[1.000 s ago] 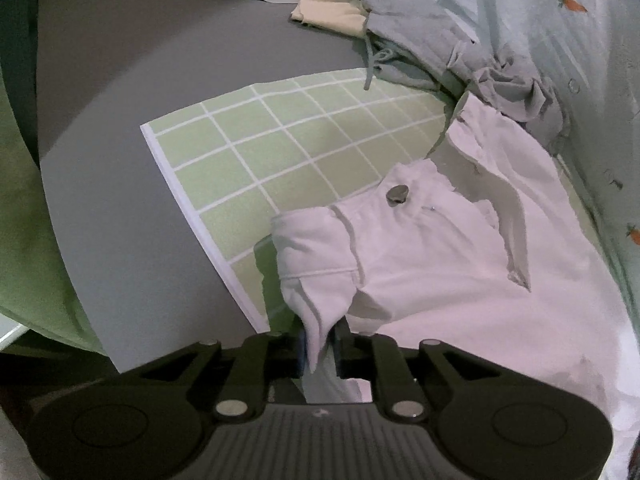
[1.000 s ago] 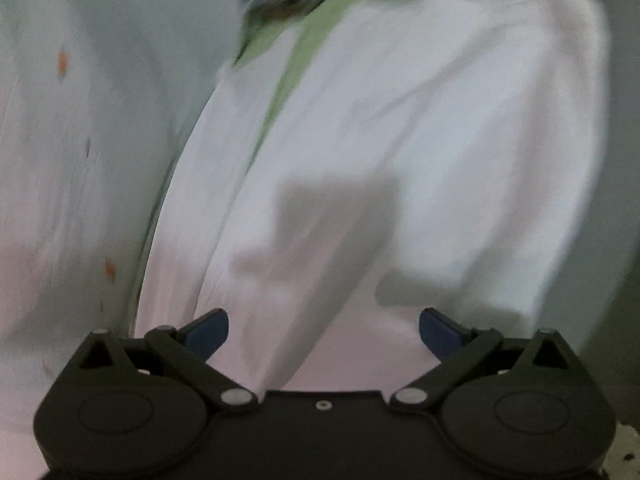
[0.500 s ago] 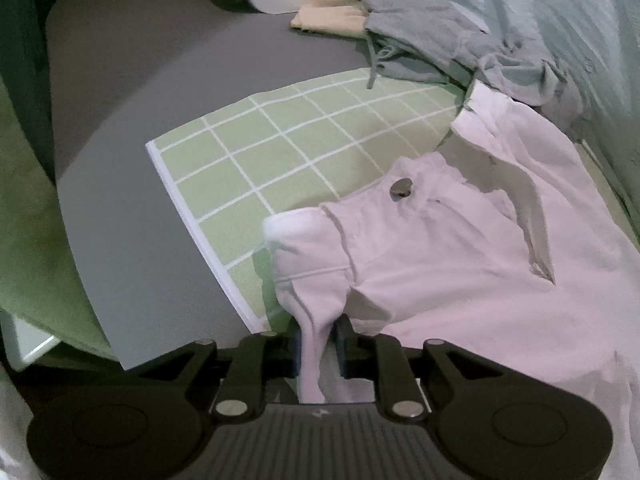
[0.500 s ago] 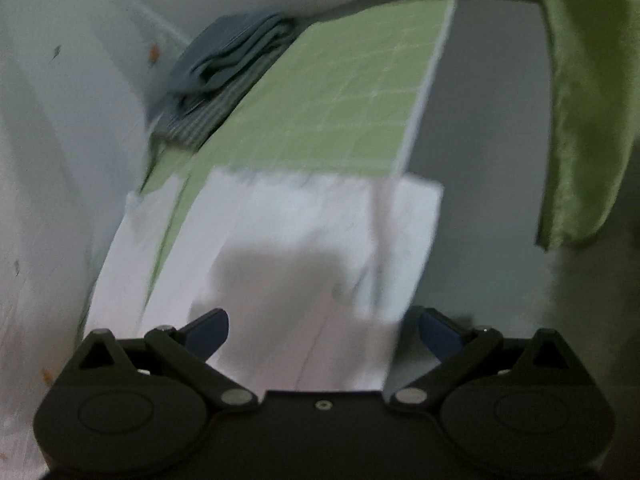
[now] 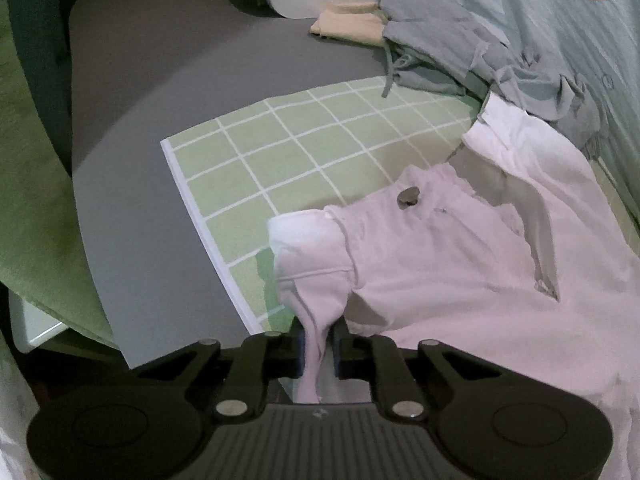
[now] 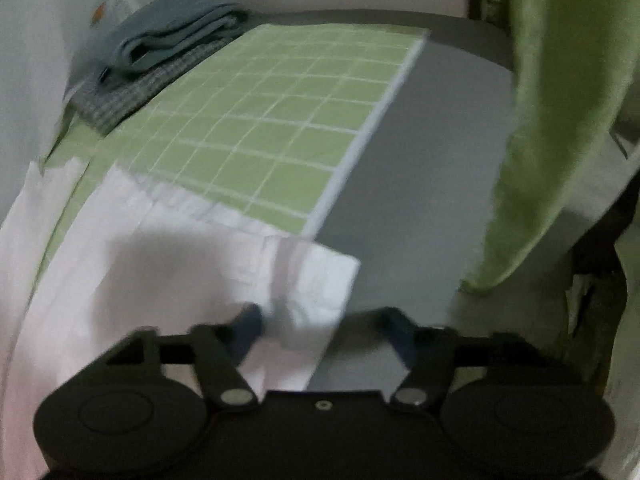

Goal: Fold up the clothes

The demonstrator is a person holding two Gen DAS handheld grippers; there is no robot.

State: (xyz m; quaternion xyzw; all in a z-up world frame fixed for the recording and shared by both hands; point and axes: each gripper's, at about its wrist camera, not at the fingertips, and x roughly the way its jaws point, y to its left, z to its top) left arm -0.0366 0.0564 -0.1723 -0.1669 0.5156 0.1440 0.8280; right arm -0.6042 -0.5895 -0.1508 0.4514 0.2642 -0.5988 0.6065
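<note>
White trousers (image 5: 452,268) with a metal waist button (image 5: 407,197) lie across the green checked mat (image 5: 296,156). My left gripper (image 5: 318,344) is shut on a bunched corner of their waistband, which is lifted off the mat. In the right wrist view the hem end of the white trousers (image 6: 192,256) lies flat over the mat's near corner. My right gripper (image 6: 320,328) is open, its fingers set either side of the hem's right corner, with the blurred left finger (image 6: 250,326) over the cloth.
The mat (image 6: 280,120) rests on a grey table (image 5: 132,128). Crumpled grey-blue clothes (image 5: 452,56) and a cream folded piece (image 5: 348,26) sit at the back. Folded grey garments (image 6: 160,60) lie at the mat's far left. Green fabric (image 6: 560,120) hangs at the right.
My right gripper has swept back along the trouser leg to its hem corner and its fingers have narrowed. The left gripper keeps its hold, shifted slightly.
</note>
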